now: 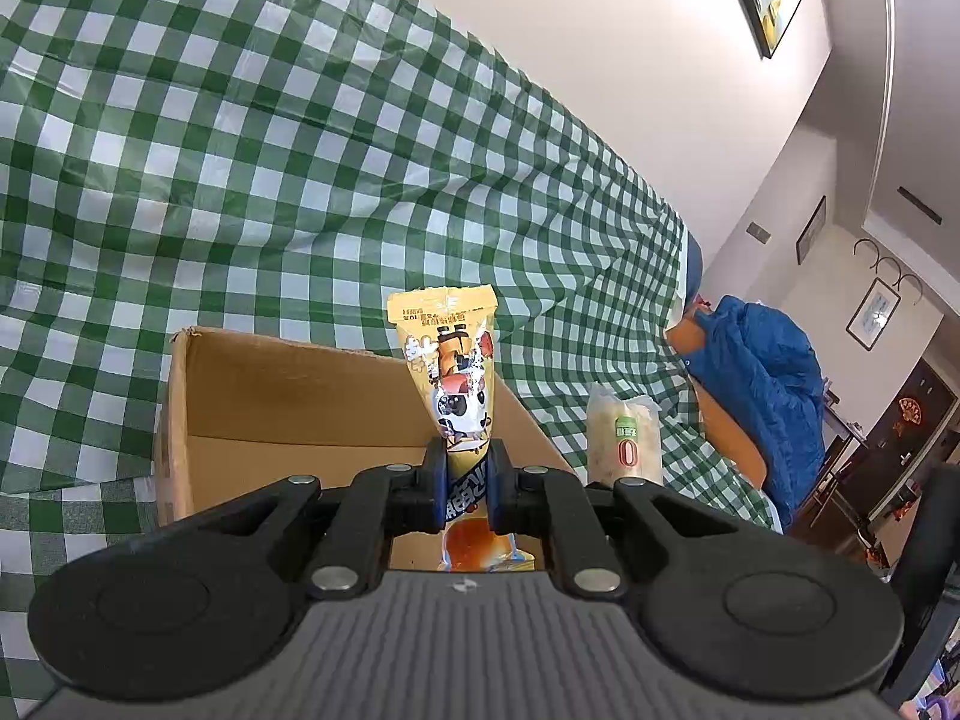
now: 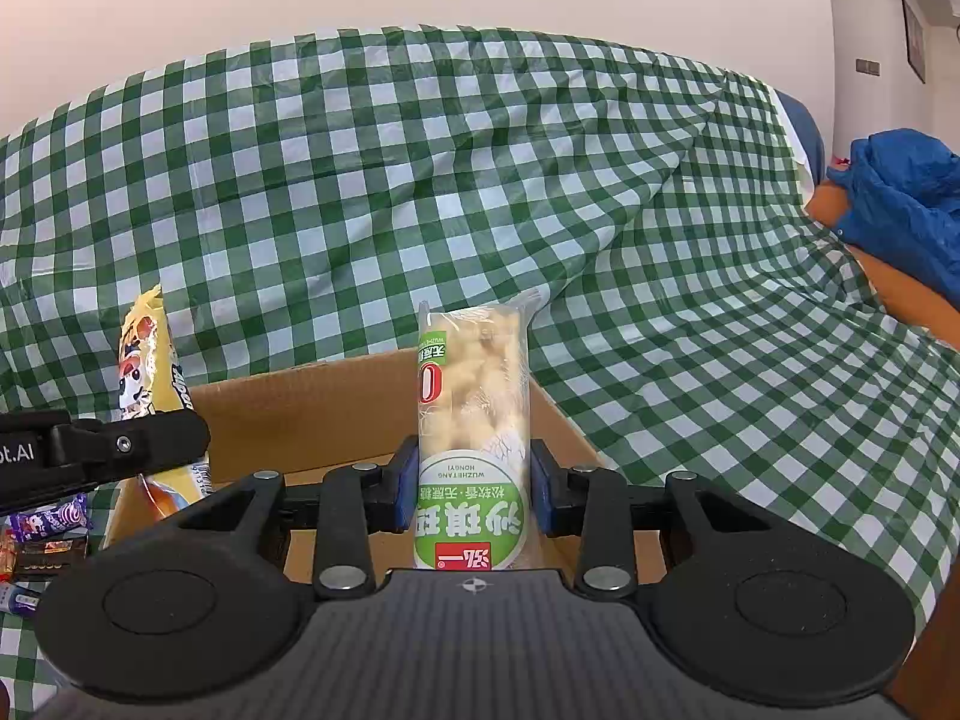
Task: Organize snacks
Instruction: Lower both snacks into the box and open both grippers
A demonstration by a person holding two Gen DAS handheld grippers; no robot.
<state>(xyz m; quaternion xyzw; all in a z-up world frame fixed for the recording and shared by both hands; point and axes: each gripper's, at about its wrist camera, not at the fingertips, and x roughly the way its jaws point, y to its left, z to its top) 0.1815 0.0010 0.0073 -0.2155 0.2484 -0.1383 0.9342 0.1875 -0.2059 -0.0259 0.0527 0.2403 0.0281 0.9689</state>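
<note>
Snacks are standing upright in both my sets of fingers. My left fingers (image 1: 467, 483) are pinching a yellow cartoon-printed pouch (image 1: 457, 378) near its lower half, pads pressing its sides; its long axis is running straight away from me and up, the crimped flat end pointing toward the top of the view, the orange end hanging below the pads. My right fingers (image 2: 474, 495) are clamping a clear pack with a green label (image 2: 474, 420), also long axis upward, its printing reading upside down and its sealed end pointing up. Both hands are tilting slightly downward and holding side by side, the left one's arm showing at the left edge of the right view. Just beyond and below the two packs, an open cardboard box (image 1: 258, 402) is sitting on green checked cloth (image 1: 270, 168). Left of the box, small wrapped snacks (image 2: 48, 540) are lying on the cloth. Farther right, a blue jacket (image 1: 762, 384) is lying crumpled.
</note>
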